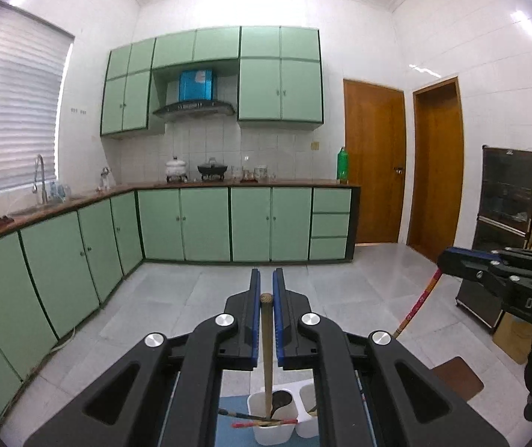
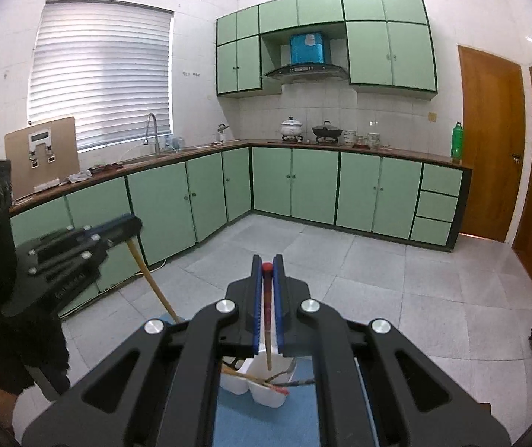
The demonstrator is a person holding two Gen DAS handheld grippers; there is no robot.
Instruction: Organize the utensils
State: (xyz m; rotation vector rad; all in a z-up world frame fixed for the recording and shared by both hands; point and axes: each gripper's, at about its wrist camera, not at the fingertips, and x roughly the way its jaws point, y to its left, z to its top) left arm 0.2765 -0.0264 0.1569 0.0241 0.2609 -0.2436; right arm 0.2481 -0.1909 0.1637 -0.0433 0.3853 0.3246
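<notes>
My left gripper [image 1: 266, 279] is shut on the top of a wooden spoon [image 1: 267, 335]. The spoon hangs down, and its dark bowl is over a white divided holder [image 1: 266, 434] on a blue mat [image 1: 232, 428]. My right gripper [image 2: 267, 264] is shut on a red-topped chopstick [image 2: 267, 320], whose tip hangs just above the white holder [image 2: 266, 395]. Several more utensils lie across the holder's cups. Each gripper also shows in the other's view: the right gripper [image 1: 442, 257] with its chopstick [image 1: 418, 305], and the left gripper [image 2: 135, 223] with the wooden spoon [image 2: 152, 283].
Green base cabinets [image 1: 206, 223] under a brown counter run along the left and back walls, with a sink, pots and a green bottle [image 1: 342, 164]. Two wooden doors [image 1: 373, 164] are at the right. A dark glass-front cabinet [image 1: 507, 201] stands at far right. A grey tiled floor lies below.
</notes>
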